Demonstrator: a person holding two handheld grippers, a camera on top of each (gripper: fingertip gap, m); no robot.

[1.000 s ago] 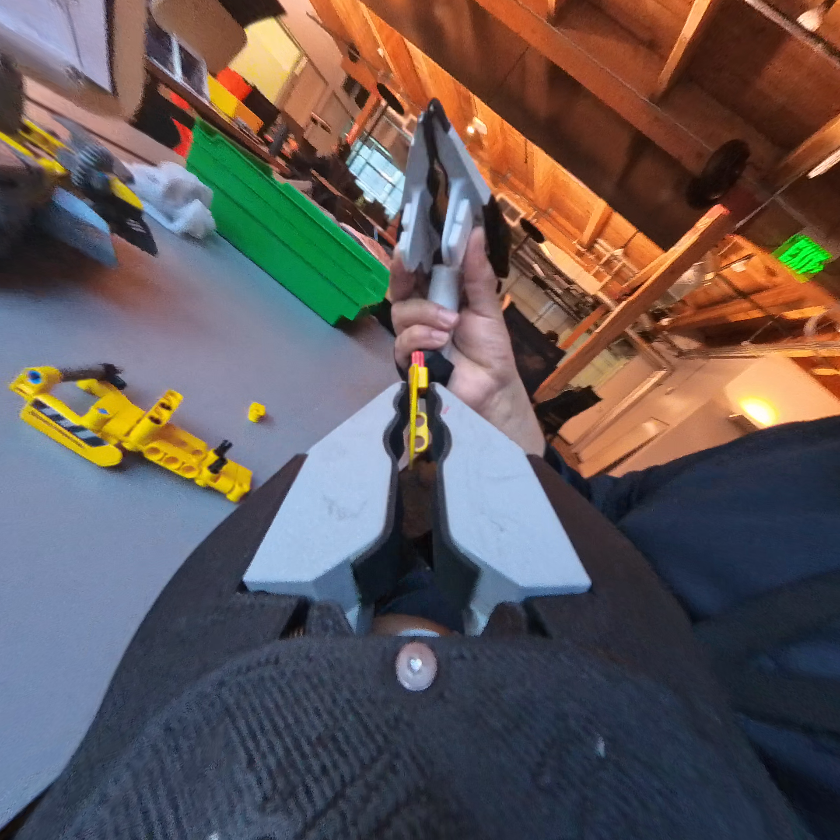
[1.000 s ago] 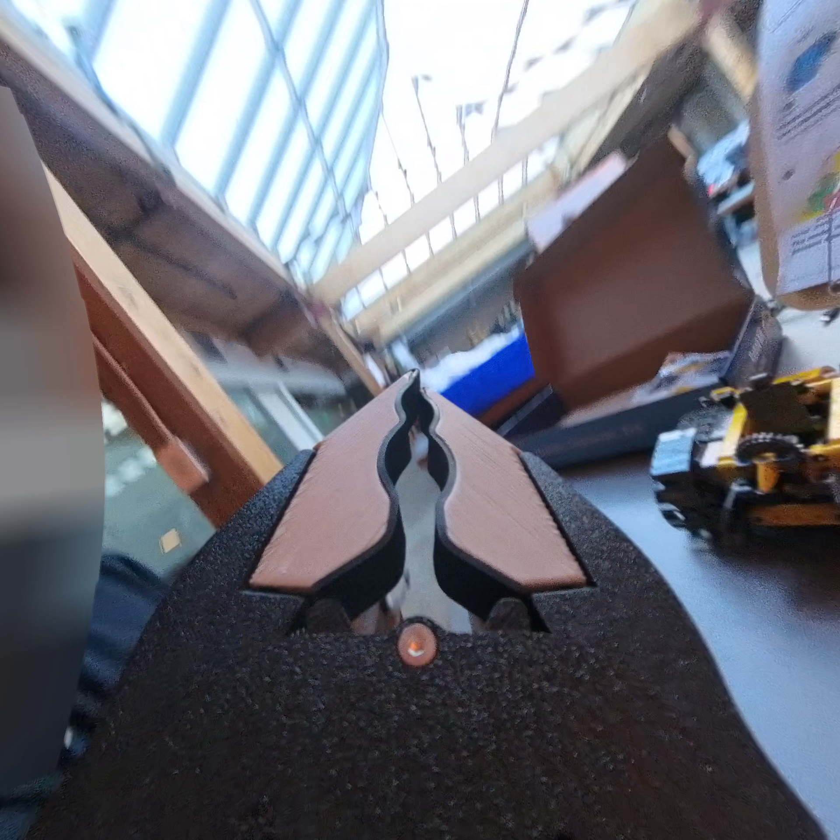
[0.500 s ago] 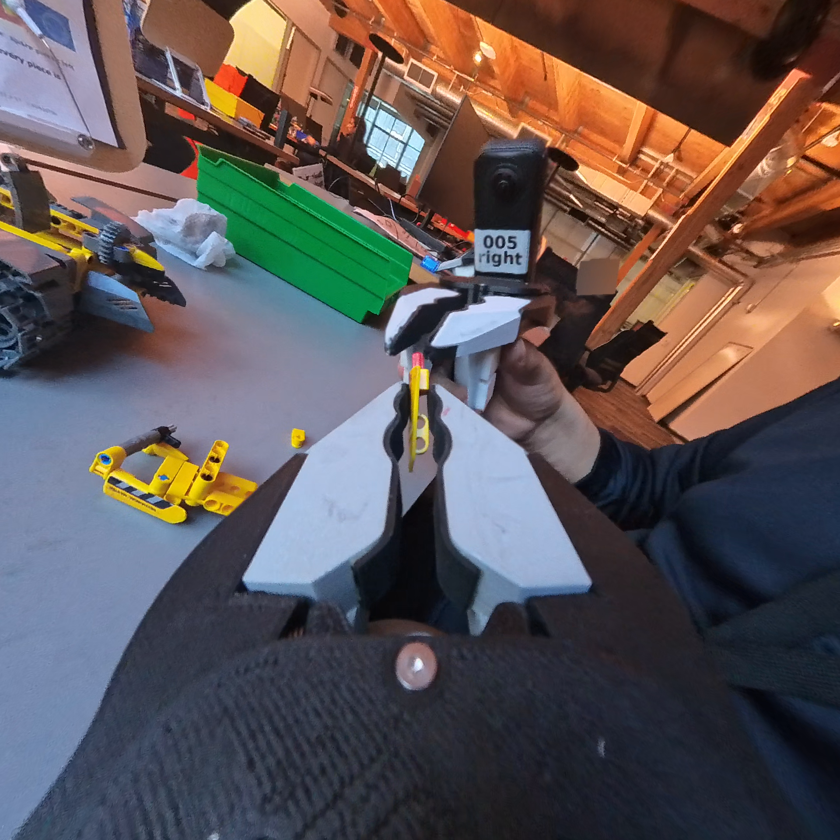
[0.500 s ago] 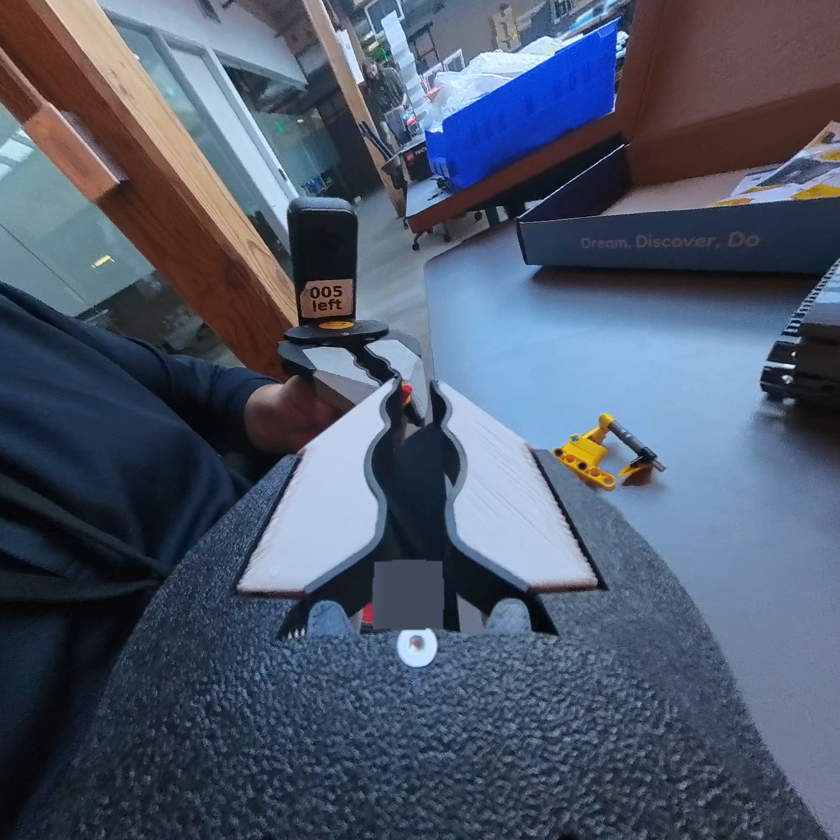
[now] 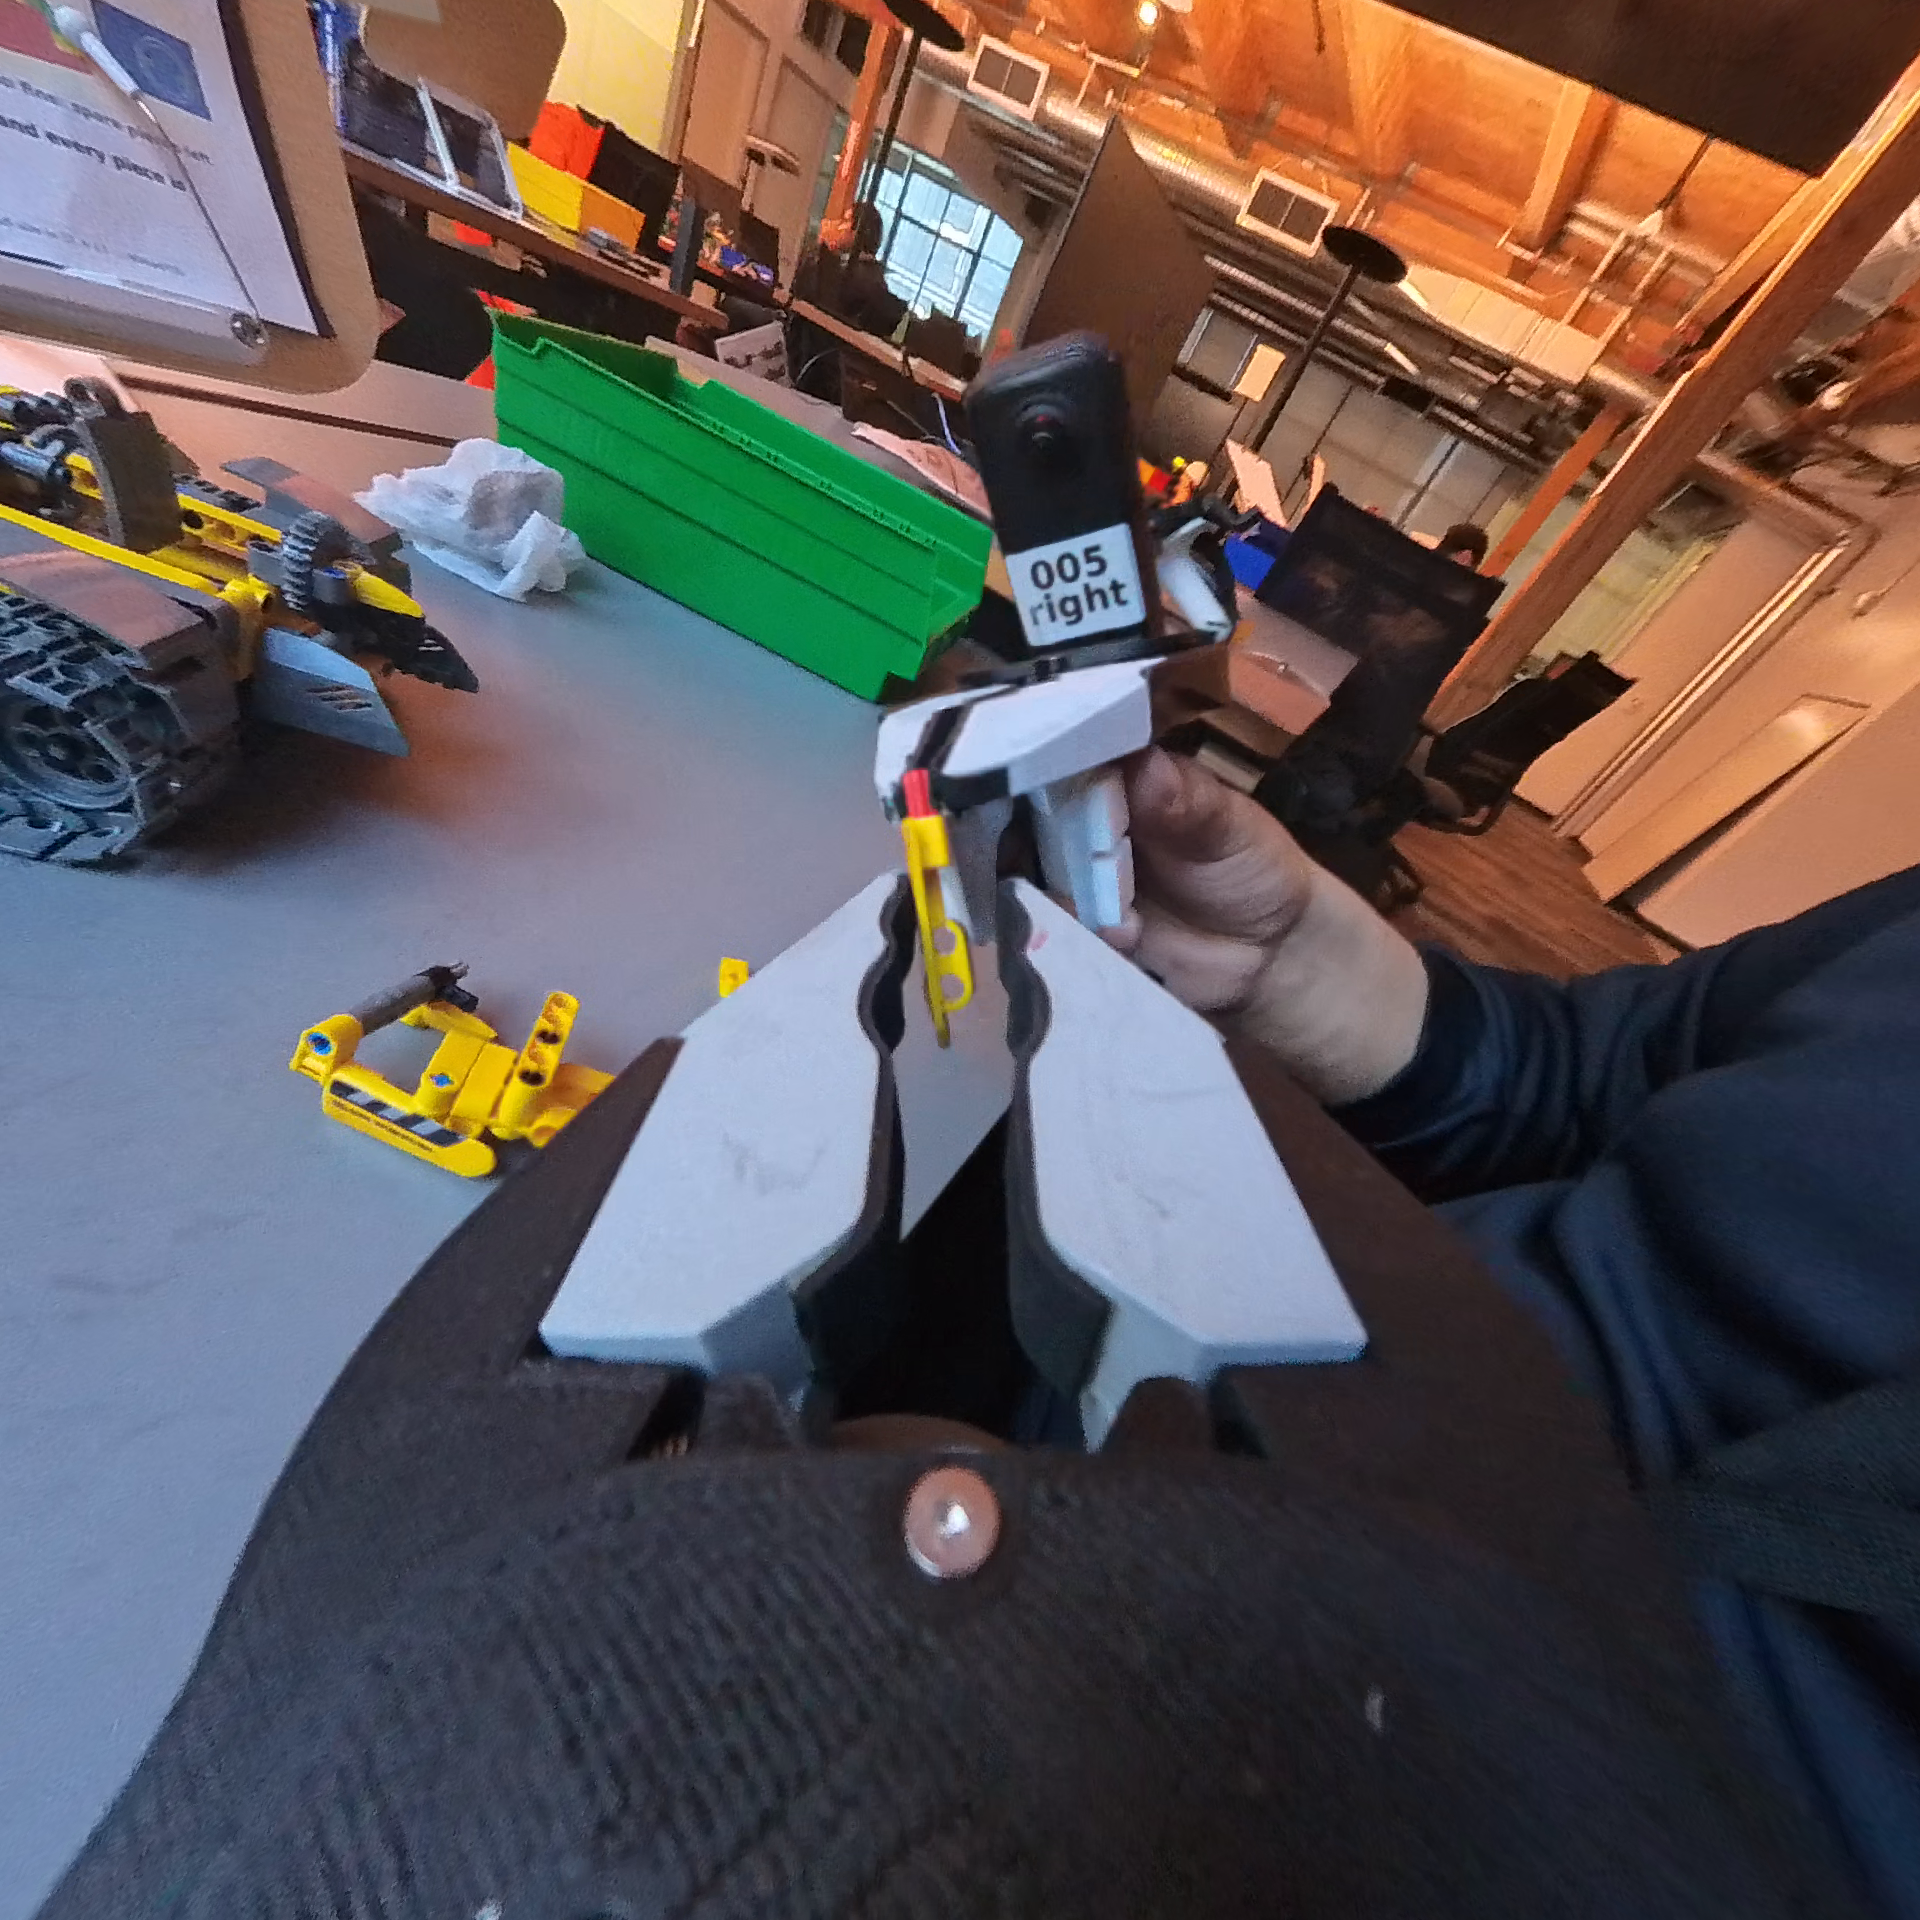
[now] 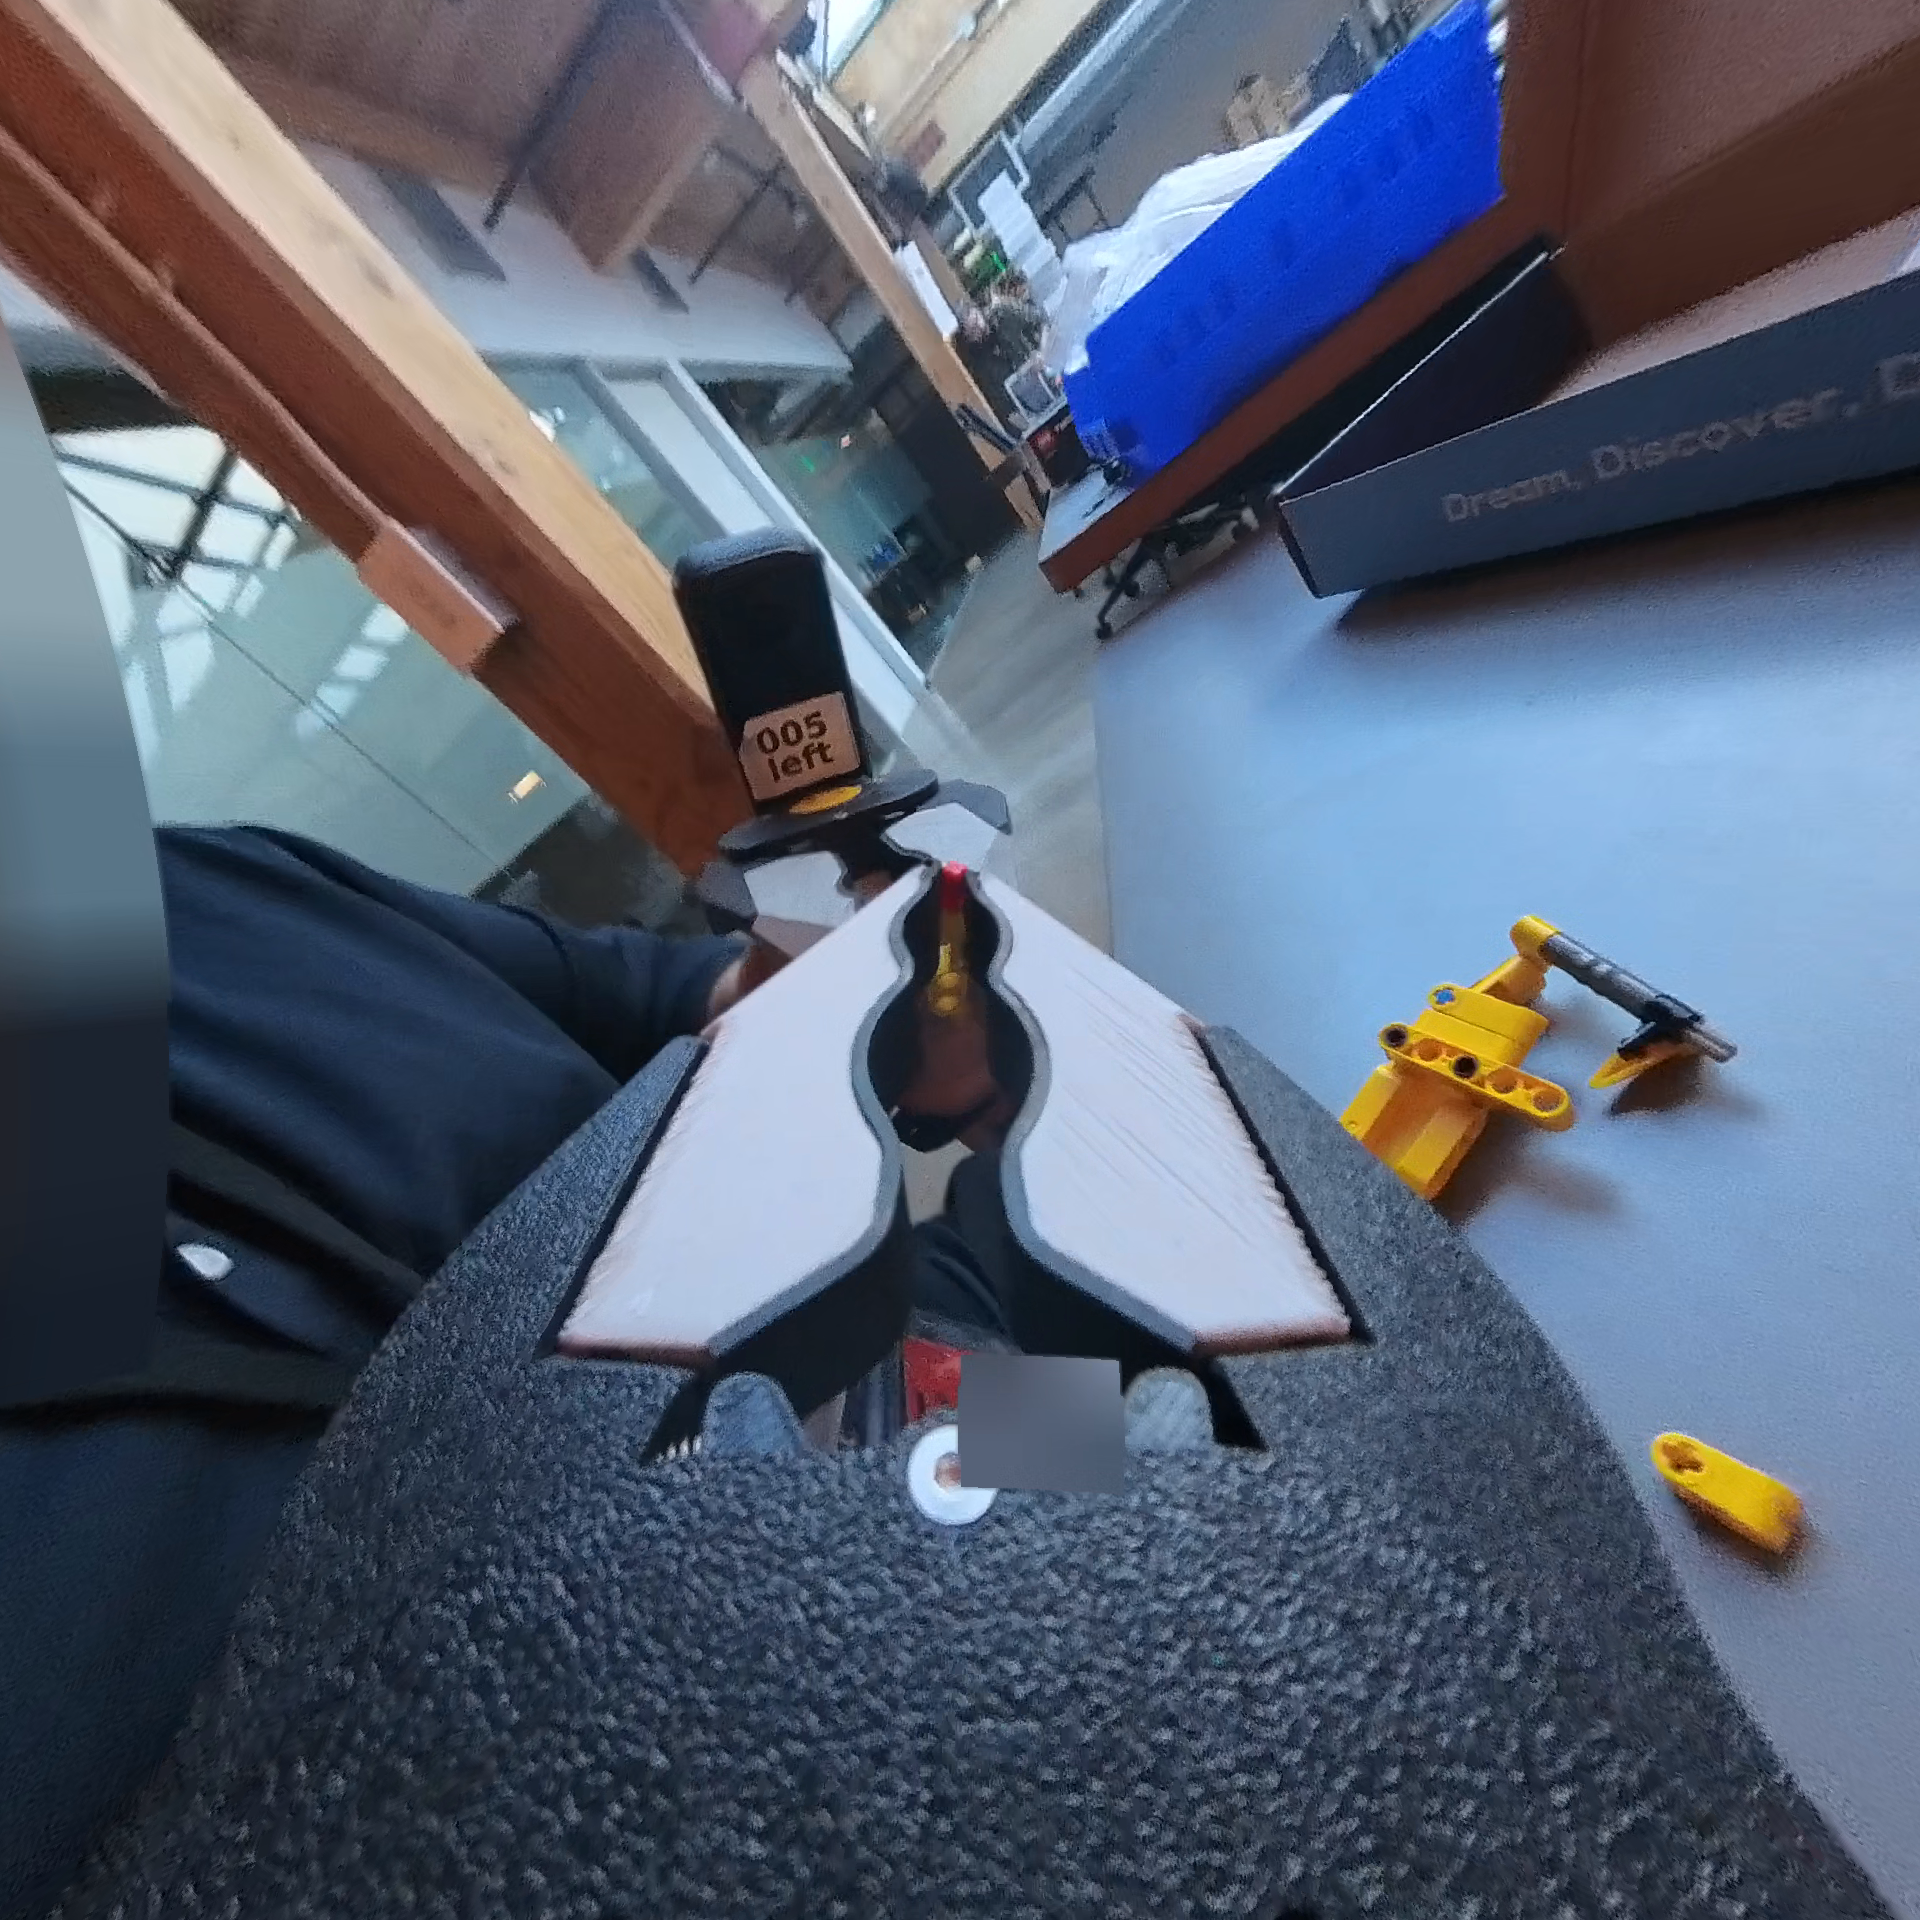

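A thin yellow holed beam [image 5: 940, 935] with a red pin [image 5: 914, 788] on its end hangs upright above the grey table [image 5: 623, 790]. My right gripper [image 5: 916, 795] is shut on the pin end and holds the beam from above. My left gripper [image 5: 951, 899] is open, its fingertips [image 5: 883, 914] standing on either side of the beam with a small gap each side. In the right wrist view my right gripper [image 6: 948, 881] is pinched on the red pin [image 6: 951, 878], with the yellow beam [image 6: 945, 982] behind the tips.
A yellow sub-assembly [image 5: 447, 1081] [image 6: 1455, 1070] with a dark axle and a small loose yellow piece [image 6: 1725, 1501] [image 5: 732, 975] lie on the table. A tracked yellow-black model [image 5: 125, 665], crumpled paper [image 5: 478, 520], a green bin [image 5: 727, 509] and a dark box [image 6: 1610, 457] stand farther off. Only a small space, under 4 cm, lies between the two pairs of fingers.
The left gripper, shut on the yellow beam before, has opened. The right gripper swung down from pointing upward, faced the left one and closed on the beam's red pin end.
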